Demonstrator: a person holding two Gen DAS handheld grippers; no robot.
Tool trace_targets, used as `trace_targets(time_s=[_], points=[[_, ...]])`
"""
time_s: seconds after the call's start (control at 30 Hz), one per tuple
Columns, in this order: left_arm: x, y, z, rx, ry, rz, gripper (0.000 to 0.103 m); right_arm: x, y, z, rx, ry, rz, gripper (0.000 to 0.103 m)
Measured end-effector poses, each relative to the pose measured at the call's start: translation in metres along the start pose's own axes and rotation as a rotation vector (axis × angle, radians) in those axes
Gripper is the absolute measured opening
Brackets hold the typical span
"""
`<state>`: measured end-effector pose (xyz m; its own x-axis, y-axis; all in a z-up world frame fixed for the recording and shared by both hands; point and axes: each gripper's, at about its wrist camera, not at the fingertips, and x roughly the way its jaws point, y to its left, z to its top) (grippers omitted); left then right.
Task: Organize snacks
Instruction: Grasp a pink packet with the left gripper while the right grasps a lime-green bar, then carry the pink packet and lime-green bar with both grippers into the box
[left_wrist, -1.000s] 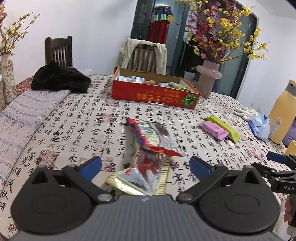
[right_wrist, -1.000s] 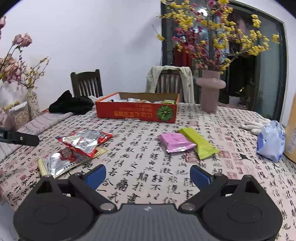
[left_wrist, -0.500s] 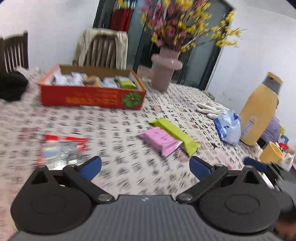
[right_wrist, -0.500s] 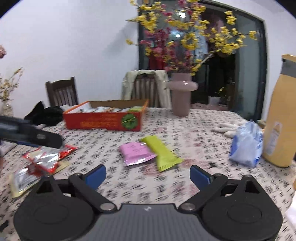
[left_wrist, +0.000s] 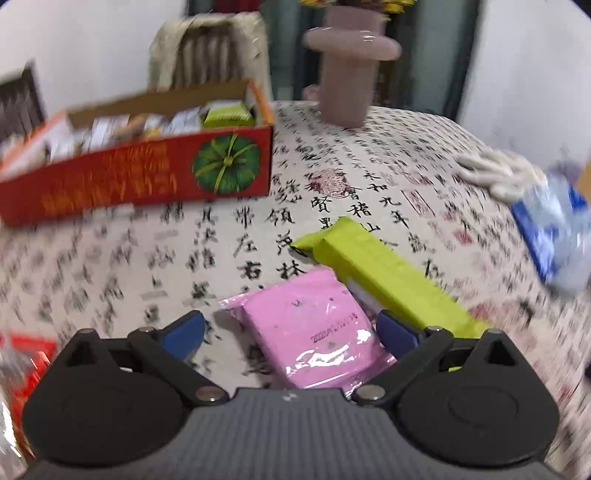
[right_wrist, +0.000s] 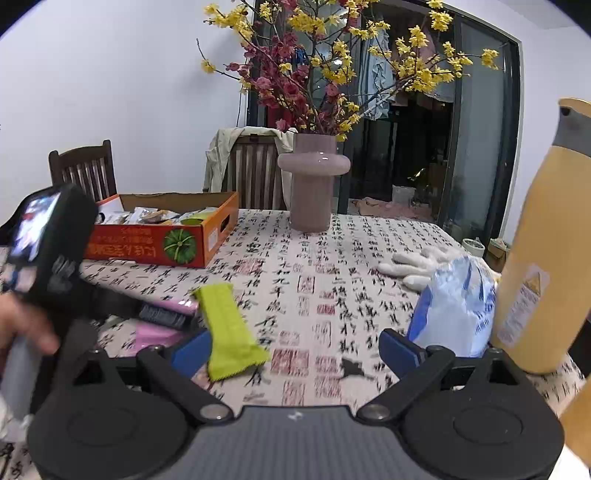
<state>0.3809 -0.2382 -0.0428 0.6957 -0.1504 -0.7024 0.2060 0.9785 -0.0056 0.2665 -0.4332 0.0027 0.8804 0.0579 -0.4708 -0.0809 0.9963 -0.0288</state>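
Note:
A pink snack packet (left_wrist: 314, 328) lies flat on the patterned tablecloth, with a lime-green packet (left_wrist: 384, 277) beside it on the right. My left gripper (left_wrist: 291, 332) is open, low over the pink packet, one finger on each side of it. A red cardboard box (left_wrist: 147, 177) with several snacks in it stands at the back left. In the right wrist view my right gripper (right_wrist: 295, 349) is open and empty, with the green packet (right_wrist: 229, 328) at its left finger. The left gripper's body (right_wrist: 48, 251) shows at the left, over the pink packet (right_wrist: 159, 334).
A pink vase (right_wrist: 314, 184) with flowers stands behind the box (right_wrist: 162, 232). A white glove (right_wrist: 417, 264), a blue-white bag (right_wrist: 454, 306) and a tall yellow bottle (right_wrist: 539, 251) are on the right. Red foil packets (left_wrist: 22, 365) lie at the far left. Chairs stand behind the table.
My left gripper has swung right from the red foil packets and dropped low over the pink packet. My right gripper has turned right, bringing the bottle and bag closer.

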Motion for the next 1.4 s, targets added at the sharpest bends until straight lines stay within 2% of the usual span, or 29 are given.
trace_targets(time_s=[0.07, 0.1, 0.2, 0.27, 0.3, 0.33, 0.43, 0.63, 0.7, 0.77, 0.8, 0.93, 1.17, 1.4], points=[[-0.002, 0.007, -0.01, 0.095, -0.026, 0.023, 0.102, 0.011, -0.003, 0.001, 0.002, 0.008, 0.027, 0.097], [-0.004, 0.012, -0.012, 0.11, -0.029, 0.038, 0.102, 0.018, -0.004, 0.001, 0.006, 0.02, 0.05, 0.097], [-0.007, 0.024, -0.012, 0.085, -0.02, 0.048, 0.101, 0.043, 0.0, 0.002, 0.01, 0.058, 0.125, 0.096], [-0.004, 0.025, -0.006, 0.062, -0.013, 0.013, 0.088, 0.06, 0.008, 0.005, -0.009, 0.071, 0.18, 0.094], [-0.003, 0.024, -0.005, 0.061, -0.012, -0.008, 0.072, 0.069, 0.012, 0.009, -0.018, 0.08, 0.198, 0.092], [-0.003, 0.023, -0.003, 0.06, -0.018, -0.018, 0.062, 0.078, 0.015, 0.011, -0.026, 0.091, 0.201, 0.09], [-0.011, 0.026, -0.002, 0.046, 0.007, -0.045, 0.062, 0.097, 0.021, 0.016, -0.03, 0.122, 0.204, 0.083], [-0.064, 0.045, -0.007, 0.02, -0.092, -0.134, 0.062, 0.131, 0.035, 0.015, -0.026, 0.179, 0.241, 0.07], [-0.083, 0.054, -0.009, 0.003, -0.116, -0.145, 0.062, 0.136, 0.043, 0.012, -0.052, 0.193, 0.228, 0.052], [-0.101, 0.063, -0.012, -0.002, -0.14, -0.14, 0.062, 0.131, 0.052, 0.009, -0.084, 0.177, 0.207, 0.038], [-0.11, 0.069, -0.015, -0.008, -0.149, -0.139, 0.062, 0.126, 0.054, 0.008, -0.077, 0.184, 0.208, 0.036], [-0.142, 0.093, -0.033, -0.056, -0.176, -0.135, 0.062, 0.096, 0.065, -0.006, -0.061, 0.191, 0.197, 0.035], [-0.184, 0.131, -0.066, -0.119, -0.215, -0.135, 0.062, 0.015, 0.093, -0.04, 0.042, 0.158, 0.208, 0.034], [-0.21, 0.163, -0.084, -0.163, -0.252, -0.129, 0.062, -0.021, 0.124, -0.053, 0.059, 0.143, 0.206, 0.033]])
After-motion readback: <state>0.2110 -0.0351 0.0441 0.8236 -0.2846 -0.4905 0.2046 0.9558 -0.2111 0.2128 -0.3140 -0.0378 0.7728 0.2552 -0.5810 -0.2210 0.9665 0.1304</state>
